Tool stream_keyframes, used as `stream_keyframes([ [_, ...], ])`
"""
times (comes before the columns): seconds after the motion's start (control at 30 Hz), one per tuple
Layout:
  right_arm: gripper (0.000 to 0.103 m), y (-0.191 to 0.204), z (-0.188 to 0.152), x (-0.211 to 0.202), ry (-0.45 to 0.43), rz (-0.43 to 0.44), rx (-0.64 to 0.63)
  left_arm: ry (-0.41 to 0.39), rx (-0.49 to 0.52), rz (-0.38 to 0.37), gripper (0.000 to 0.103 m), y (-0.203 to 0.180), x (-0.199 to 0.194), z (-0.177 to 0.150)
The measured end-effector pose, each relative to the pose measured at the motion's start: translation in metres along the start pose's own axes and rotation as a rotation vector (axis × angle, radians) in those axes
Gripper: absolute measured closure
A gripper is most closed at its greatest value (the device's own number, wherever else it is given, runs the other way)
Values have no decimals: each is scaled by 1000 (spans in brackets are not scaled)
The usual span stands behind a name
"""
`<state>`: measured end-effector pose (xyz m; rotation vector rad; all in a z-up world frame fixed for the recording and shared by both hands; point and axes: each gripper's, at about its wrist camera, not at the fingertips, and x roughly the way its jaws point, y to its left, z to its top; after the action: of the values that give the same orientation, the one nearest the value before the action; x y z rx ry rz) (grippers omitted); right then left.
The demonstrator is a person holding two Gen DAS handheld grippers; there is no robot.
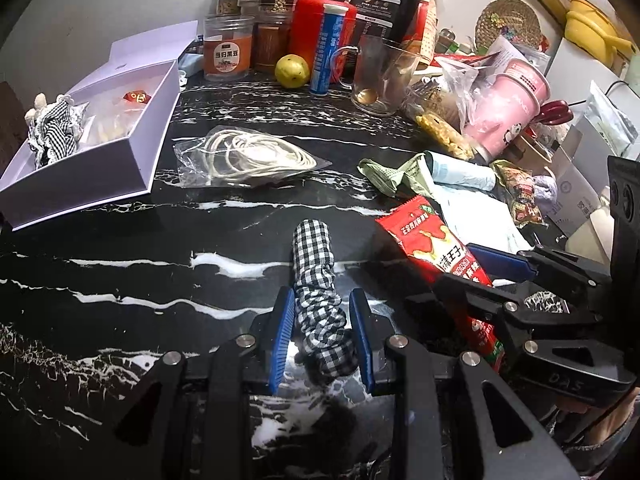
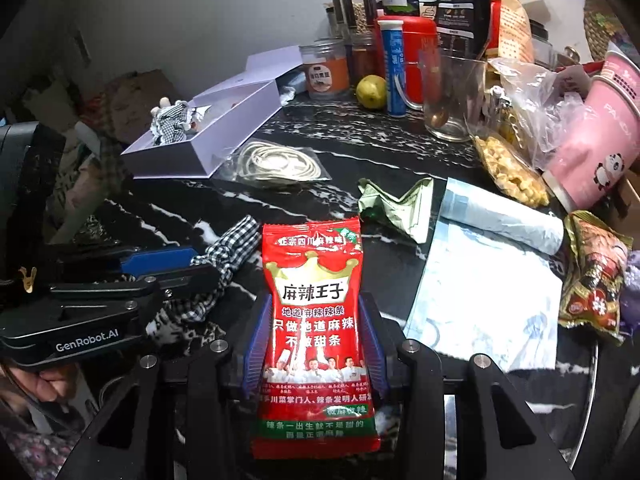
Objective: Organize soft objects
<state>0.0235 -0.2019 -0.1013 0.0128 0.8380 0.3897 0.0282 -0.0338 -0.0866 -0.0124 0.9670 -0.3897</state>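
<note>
My left gripper [image 1: 322, 296] is shut on a black-and-white checked cloth roll [image 1: 316, 264], which sticks out past its blue pads over the black marble table [image 1: 120, 264]. In the right wrist view, my right gripper [image 2: 316, 304] is shut on a red snack packet [image 2: 316, 280] held upright between its pads. Each view shows the other tool close beside it: the right gripper [image 1: 476, 276] with the red packet [image 1: 432, 244], and the left gripper [image 2: 188, 268] with the checked cloth [image 2: 236, 240]. An open white box [image 1: 152, 128] at the far left holds another checked fabric item [image 1: 52, 132].
A bagged white cable [image 1: 248, 156] lies mid-table. Jars, a red canister, a lemon [image 1: 292, 70] and a glass mug [image 1: 380, 76] line the back. At the right are a crumpled green wrapper [image 1: 396, 172], a pale plastic bag [image 2: 492, 280], a pink cup [image 1: 508, 108] and another snack packet [image 2: 592, 280].
</note>
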Motion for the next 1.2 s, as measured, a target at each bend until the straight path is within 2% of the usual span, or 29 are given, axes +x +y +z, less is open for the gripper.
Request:
stream_keyframes([
  [0.13,61,-2,-6,-3,9,7,19,31,-10,-5,75,0,6,-3],
  [0.2,60,-3,-8,-2,14,5,28,73,-37,-24,75,4,14,-3],
  [0.27,60,-4,-9,-4,16,2,33,71,-54,-41,74,6,15,-1],
  [0.5,60,-5,-11,-4,20,2,43,78,21,49,74,-6,21,4],
  [0.6,60,-7,-12,-2,26,6,53,51,24,32,74,-8,21,3],
  [0.63,60,-8,-13,-2,27,5,56,44,28,40,79,-8,22,3],
  [0.7,60,-10,-13,-2,28,4,62,31,39,62,80,-10,22,2],
  [0.77,60,-12,-13,-2,27,6,69,27,20,50,82,-8,21,2],
  [1.2,60,-6,-4,-15,-19,31,61,-37,28,25,82,-9,-15,5],
])
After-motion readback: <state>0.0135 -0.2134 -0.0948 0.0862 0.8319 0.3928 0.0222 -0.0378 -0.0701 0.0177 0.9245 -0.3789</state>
